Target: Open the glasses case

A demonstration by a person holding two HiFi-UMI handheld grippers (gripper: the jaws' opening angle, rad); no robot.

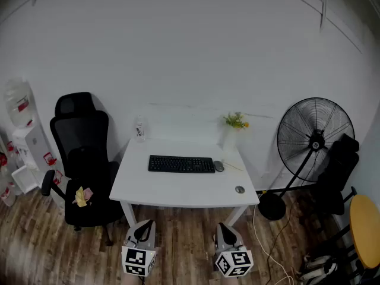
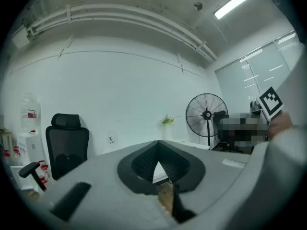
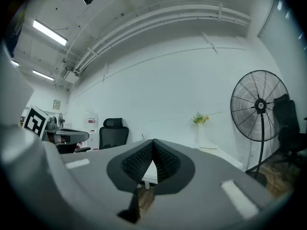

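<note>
Left tool [image 1: 144, 225] and right tool [image 1: 224, 227] are held level and side by side at the lower edge of the head view, over the wooden floor [image 1: 190, 242] and short of the white desk [image 1: 178, 189], touching nothing. In the left gripper view the left tool [image 2: 158, 146] is clenched, its ribbed pads meeting at the tips with nothing between them. The right gripper view shows the right tool [image 3: 153, 145] clenched and empty in the same way. On the desk lie a black keyboard [image 1: 181, 164], a mouse [image 1: 218, 166] just beside its right end, and a small round object [image 1: 239, 189] near the front right corner. A clear bottle [image 1: 140, 129] stands at the back left corner and a white vase of flowers [image 1: 236, 126] at the back right. The glasses case cannot be made out in any view; it is too small or too dim to tell. A black office chair [image 1: 83, 159] stands to the left of the desk with a yellow item [image 1: 82, 196] on its seat. A water dispenser [image 1: 24, 135] stands against the wall further left. A black pedestal fan [image 1: 314, 138] stands to the right of the desk.
</note>
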